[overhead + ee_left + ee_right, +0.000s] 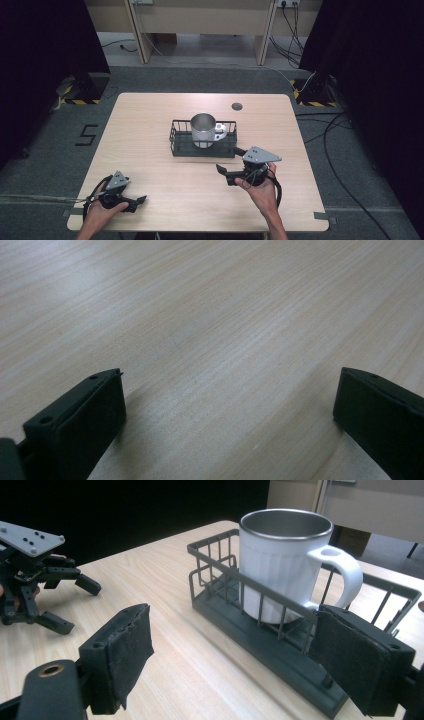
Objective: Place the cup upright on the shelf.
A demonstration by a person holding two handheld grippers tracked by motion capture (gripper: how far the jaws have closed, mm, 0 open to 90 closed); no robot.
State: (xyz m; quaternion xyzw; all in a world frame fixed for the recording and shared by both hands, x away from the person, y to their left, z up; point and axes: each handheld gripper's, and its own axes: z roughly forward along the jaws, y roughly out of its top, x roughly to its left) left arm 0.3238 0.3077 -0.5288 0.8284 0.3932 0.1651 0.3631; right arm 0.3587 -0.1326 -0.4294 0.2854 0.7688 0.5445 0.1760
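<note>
On the wooden table point(150, 130), a dark wire basket point(180, 142) at frame centre holds an upright white mug point(202, 131), and with the right gripper point(235, 167) spread wide just below-right, and the left gripper point(137, 201) also wide, empty, lower left, approaching the mug squarely seems wisest.

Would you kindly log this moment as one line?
left gripper: open, low over table | right gripper: open, near basket | mug: upright in basket
</note>
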